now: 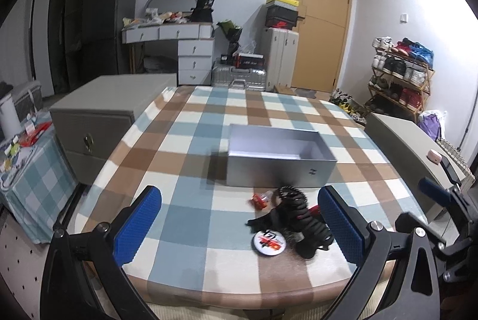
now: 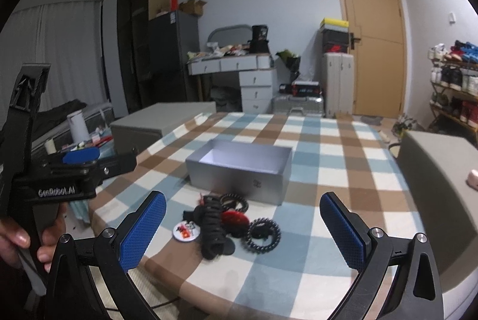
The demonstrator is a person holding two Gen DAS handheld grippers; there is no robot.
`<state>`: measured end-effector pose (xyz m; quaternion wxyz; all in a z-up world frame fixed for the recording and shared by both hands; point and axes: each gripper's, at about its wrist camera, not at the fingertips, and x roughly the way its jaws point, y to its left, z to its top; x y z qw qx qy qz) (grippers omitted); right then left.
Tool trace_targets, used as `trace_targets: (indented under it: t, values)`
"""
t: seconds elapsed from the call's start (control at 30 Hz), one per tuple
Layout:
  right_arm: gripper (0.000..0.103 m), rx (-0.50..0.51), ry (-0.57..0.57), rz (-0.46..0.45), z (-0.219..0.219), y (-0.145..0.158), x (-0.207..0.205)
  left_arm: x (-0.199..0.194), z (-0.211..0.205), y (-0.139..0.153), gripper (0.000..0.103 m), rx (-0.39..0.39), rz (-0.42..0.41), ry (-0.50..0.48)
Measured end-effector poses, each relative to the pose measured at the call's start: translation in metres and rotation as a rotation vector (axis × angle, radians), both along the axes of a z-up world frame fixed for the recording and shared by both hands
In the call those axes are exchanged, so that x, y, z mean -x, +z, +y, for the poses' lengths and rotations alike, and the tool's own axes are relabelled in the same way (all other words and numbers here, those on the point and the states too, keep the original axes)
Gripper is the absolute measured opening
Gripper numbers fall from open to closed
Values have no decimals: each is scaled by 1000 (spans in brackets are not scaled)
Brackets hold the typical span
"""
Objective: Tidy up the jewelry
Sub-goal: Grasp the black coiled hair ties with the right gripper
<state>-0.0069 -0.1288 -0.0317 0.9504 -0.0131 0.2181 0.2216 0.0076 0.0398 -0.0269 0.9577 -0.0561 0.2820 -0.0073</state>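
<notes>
Both grippers (image 1: pixel 239 227) (image 2: pixel 242 227) released | jewelry pile (image 2: pixel 227 223) beside box | grey box (image 2: pixel 239 170) holds nothing visible

I read "GenRobot.AI" in white letters on the black body of the left gripper (image 2: pixel 80 155). The round badge (image 2: pixel 185 229) carries red and black marks I can't make out.

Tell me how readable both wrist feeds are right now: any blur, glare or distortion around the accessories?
Left wrist view: motion-smeared, ghosted edge on the open grey rectangular box, black coiled accessories soft. Right wrist view: sharper, the round white badge readable, box floor glaring white. Both: fisheye bends the checked tablecloth edges, dark vignette corners.
</notes>
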Motion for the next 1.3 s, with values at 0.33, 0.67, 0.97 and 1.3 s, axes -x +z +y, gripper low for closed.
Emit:
trace_targets:
  t: [0.33, 0.67, 0.97, 1.3]
  values:
    - [95, 27, 108, 119, 28, -37, -22, -10, 24, -23, 102, 21, 66, 46]
    - [64, 54, 186, 207, 50, -64, -47, -14, 34, -39, 102, 26, 120, 65]
    - [30, 65, 181, 245, 48, -75, -52, -17, 35, -43, 102, 19, 132, 83]
    - [30, -8, 178, 223, 35, -65, -50, -16, 34, -42, 102, 28, 142, 70]
